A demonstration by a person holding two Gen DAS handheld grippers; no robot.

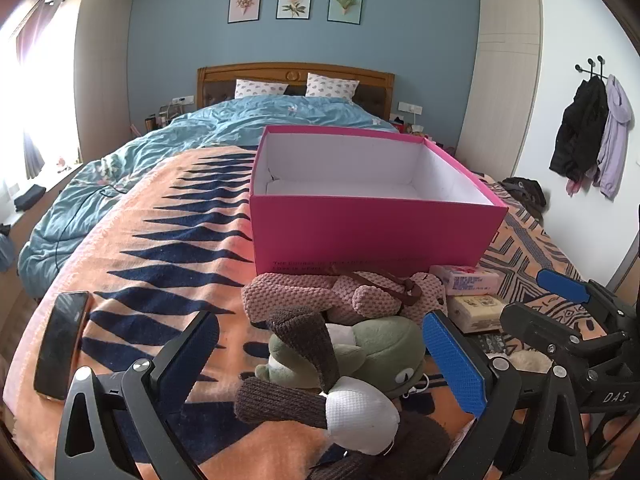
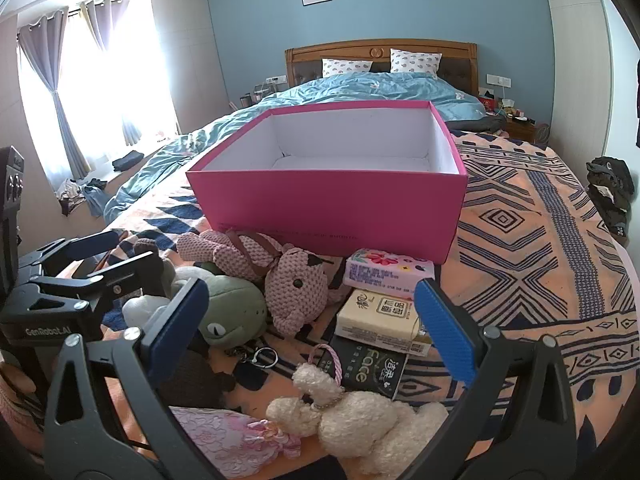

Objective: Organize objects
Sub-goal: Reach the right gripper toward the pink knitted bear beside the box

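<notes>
An open pink box with a white, empty inside stands on the bed. In front of it lie a pink knitted plush, a green frog plush, a brown-and-white knitted toy, a cream fluffy toy, a pink doll and three tissue packs. My left gripper is open above the frog and the knitted toy. My right gripper is open above the cream toy and the tissue packs. Both are empty.
A phone lies on the orange patterned blanket at the left. A key ring lies among the toys. Dark clothes sit at the bed's right edge. A blue duvet covers the far bed.
</notes>
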